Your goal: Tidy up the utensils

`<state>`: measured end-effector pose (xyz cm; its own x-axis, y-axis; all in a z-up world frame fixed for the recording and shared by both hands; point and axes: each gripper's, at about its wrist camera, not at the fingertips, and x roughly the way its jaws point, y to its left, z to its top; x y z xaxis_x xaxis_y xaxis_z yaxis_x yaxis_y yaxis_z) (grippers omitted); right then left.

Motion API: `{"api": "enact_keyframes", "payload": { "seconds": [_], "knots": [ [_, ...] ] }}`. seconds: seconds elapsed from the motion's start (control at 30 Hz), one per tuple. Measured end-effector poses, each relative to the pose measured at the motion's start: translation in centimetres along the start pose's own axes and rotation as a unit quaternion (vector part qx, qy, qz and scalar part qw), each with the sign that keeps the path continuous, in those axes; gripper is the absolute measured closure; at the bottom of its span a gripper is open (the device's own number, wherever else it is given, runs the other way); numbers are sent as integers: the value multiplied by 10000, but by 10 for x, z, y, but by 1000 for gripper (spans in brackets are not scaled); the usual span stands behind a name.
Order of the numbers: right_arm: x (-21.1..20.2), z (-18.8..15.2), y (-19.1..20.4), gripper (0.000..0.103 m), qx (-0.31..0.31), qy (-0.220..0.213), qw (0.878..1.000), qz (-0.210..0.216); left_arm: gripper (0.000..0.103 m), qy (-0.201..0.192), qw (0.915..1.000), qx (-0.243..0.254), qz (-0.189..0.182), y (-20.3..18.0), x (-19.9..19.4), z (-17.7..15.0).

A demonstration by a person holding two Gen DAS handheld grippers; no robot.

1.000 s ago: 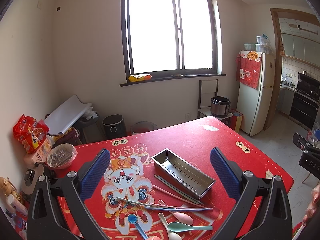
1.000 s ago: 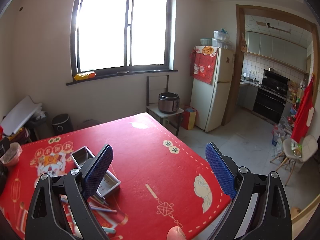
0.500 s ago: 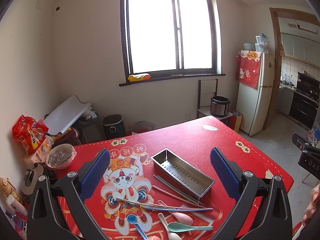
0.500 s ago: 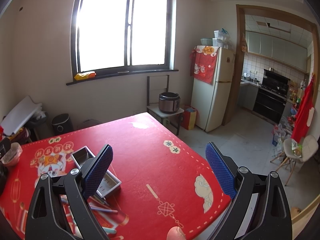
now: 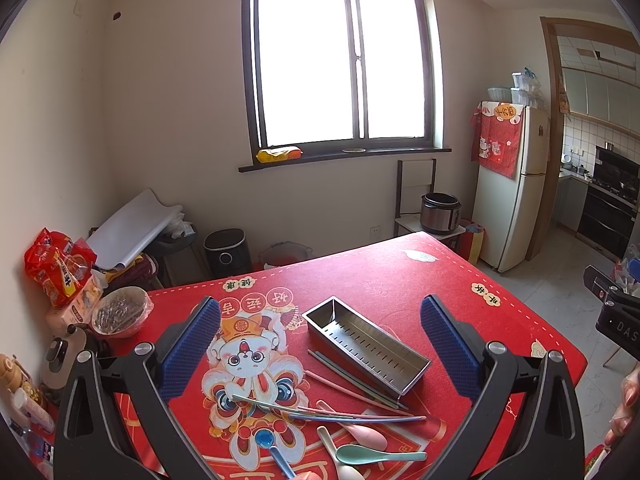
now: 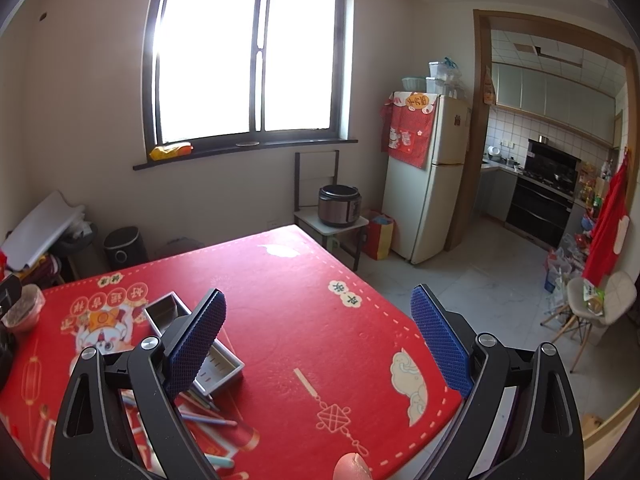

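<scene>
A steel utensil tray [image 5: 366, 344] lies at an angle on the red tablecloth [image 5: 400, 276]. Several chopsticks [image 5: 352, 380] lie beside its near side, with a pink spoon [image 5: 356, 432], a green spoon [image 5: 376, 456] and a blue spoon [image 5: 272, 448] closer to me. My left gripper [image 5: 320, 344] is open and empty, held above the tray and utensils. My right gripper [image 6: 320, 336] is open and empty over the table's right part; the tray [image 6: 216, 364] and some chopsticks [image 6: 204, 418] show behind its left finger [image 6: 196, 344].
A covered bowl [image 5: 120, 312], snack bags [image 5: 60, 268] and small appliances stand at the table's left edge. The right gripper's body [image 5: 612, 312] shows at the right. A fridge [image 6: 424, 176], a rice cooker [image 6: 340, 206] on a stand and a chair [image 6: 596, 312] stand beyond the table.
</scene>
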<state>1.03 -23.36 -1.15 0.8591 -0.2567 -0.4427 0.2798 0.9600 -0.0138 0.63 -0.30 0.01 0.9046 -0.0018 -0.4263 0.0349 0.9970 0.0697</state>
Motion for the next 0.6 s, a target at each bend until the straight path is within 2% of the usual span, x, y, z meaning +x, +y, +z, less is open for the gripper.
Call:
{"api": "enact_keyframes", "payload": {
  "seconds": [0.6],
  "knots": [
    [0, 0, 1, 12, -2, -8, 10000, 11, 5, -13, 10000, -3, 8, 3, -2, 0]
  ]
}}
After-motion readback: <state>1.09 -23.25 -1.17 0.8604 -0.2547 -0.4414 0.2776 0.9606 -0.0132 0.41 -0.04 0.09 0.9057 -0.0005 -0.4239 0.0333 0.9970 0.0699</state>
